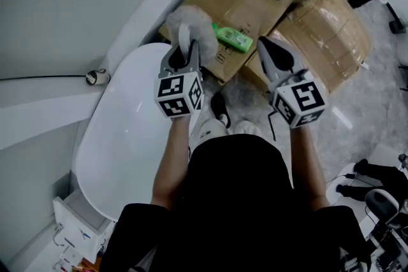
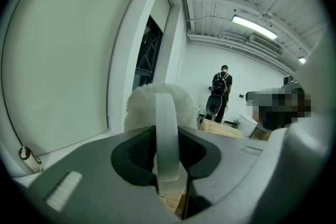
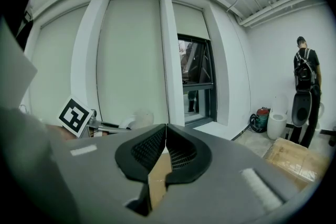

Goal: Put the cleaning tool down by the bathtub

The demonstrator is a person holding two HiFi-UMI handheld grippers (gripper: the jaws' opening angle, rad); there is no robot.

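Left gripper view shows my left tool point(image 2: 167, 150) clamped on the white strap of the fluffy duster point(image 2: 142, 107), which sits in the air seemingly over the bathtub point(image 1: 127, 137) rim, near the cardboard boxes point(image 1: 331, 22). My right tool point(image 3: 166, 136) is closed and empty, above those boxes.
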